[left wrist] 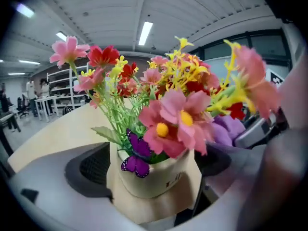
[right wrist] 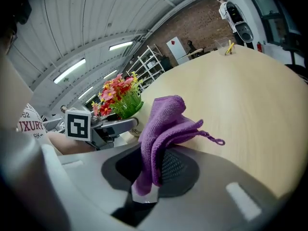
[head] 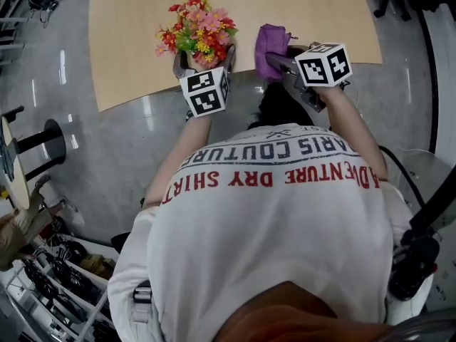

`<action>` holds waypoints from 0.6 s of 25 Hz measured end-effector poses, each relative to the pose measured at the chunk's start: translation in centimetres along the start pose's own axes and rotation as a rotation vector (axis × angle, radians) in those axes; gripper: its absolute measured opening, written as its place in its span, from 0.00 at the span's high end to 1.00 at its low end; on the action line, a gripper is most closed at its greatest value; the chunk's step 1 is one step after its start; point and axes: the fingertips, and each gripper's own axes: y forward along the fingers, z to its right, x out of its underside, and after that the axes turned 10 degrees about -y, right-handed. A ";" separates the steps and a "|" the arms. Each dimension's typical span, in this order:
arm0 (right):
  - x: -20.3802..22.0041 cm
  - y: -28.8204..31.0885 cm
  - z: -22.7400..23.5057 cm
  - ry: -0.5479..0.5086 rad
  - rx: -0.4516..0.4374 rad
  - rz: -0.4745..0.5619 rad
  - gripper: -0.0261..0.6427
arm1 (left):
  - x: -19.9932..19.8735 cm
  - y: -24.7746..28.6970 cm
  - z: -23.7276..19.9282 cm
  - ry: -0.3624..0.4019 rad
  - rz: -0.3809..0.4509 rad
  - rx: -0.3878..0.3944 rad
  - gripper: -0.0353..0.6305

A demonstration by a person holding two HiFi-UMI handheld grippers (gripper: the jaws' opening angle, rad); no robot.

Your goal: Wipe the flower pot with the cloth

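Flower pot (left wrist: 154, 177), print illegible, loose between wide-open left tool (head: 204, 63); cloth (right wrist: 162, 126) clenched in right tool (right wrist: 154, 170); shirt (head: 271, 219): "ADVENTURE DRY SHIRT"

Fuzzy purple cloth (right wrist: 166, 119), smooth cream pot (left wrist: 154, 182), matt pale wooden tabletop (head: 285, 6), glossy grey floor (head: 107, 141).

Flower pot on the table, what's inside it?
The flower pot holds pink, red and yellow flowers on green stems, with a purple butterfly at its rim. Leaves and blooms cover its mouth, so any filling is hidden.
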 end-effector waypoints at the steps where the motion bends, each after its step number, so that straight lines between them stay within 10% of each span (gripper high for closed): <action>1: 0.0 0.0 0.1 0.002 0.001 0.001 0.88 | -0.1 0.1 -0.1 -0.008 0.015 -0.034 0.15; 15: -1.6 0.7 0.4 -0.023 -0.012 0.011 0.88 | -0.3 0.8 0.0 0.038 0.074 0.010 0.18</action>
